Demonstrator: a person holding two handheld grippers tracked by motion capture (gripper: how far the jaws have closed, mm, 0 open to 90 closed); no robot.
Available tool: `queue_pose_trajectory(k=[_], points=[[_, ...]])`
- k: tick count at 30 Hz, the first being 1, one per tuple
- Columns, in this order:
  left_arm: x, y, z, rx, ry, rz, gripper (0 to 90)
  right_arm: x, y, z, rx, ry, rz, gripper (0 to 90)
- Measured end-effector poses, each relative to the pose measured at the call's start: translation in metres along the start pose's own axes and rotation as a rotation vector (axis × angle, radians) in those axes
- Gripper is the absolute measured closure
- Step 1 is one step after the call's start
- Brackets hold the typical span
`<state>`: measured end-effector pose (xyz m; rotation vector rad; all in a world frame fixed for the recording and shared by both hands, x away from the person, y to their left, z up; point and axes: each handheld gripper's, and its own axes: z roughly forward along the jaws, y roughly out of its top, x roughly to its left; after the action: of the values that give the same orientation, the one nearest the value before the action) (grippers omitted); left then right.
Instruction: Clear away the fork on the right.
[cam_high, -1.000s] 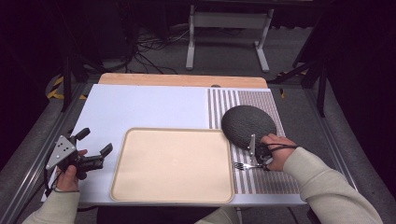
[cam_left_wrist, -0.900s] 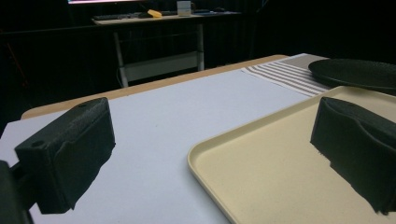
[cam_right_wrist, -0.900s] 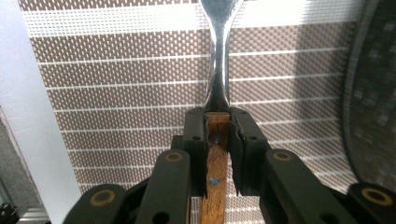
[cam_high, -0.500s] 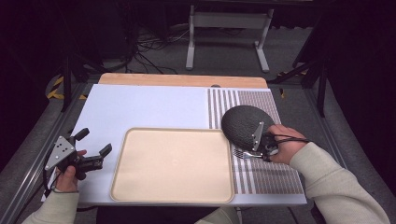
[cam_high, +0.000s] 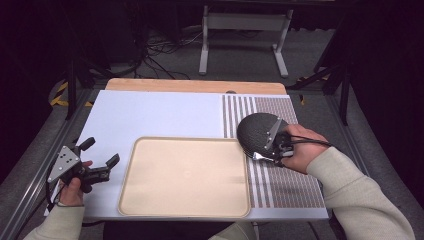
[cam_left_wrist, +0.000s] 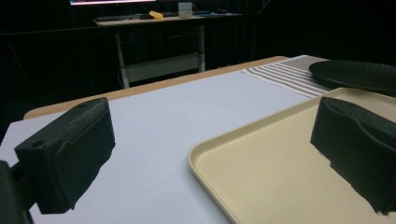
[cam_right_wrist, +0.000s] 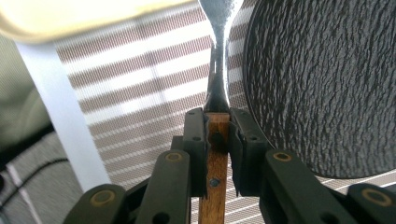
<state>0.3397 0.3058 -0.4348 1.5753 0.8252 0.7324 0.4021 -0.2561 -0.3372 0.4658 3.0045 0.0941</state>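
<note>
**Right hand-held gripper clamps a fork beside the tray**

The right hand-held gripper (cam_high: 272, 152) pinches a wooden-handled fork (cam_right_wrist: 217, 100) right of the beige tray (cam_high: 150, 200), against the dark plate (cam_high: 256, 131). The left hand-held gripper (cam_high: 100, 159), left of the tray, gapes wide, empty.

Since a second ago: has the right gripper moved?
Yes. The right gripper, shut on the fork, moved away from the person alongside the black plate.

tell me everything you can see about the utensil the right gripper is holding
The utensil has a brown wooden handle with dark rivets and a shiny metal neck that widens toward its head, which is cut off in the right gripper view, so its type is unclear. The right gripper is shut on the handle's top, both jaws pressing its sides. It hangs over the striped mat, beside the dark textured plate.
</note>
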Motion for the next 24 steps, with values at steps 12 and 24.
queue_pose_trajectory(k=[12,24], points=[[0.001,0.0,0.001,0.0,-0.001,-0.001,0.3,0.011,0.032,-0.014,-0.073,0.01,0.324,78.0],[0.0,0.0,0.001,0.001,0.001,-0.003,0.3,0.022,0.064,-0.024,-0.169,0.024,0.529,78.0]])
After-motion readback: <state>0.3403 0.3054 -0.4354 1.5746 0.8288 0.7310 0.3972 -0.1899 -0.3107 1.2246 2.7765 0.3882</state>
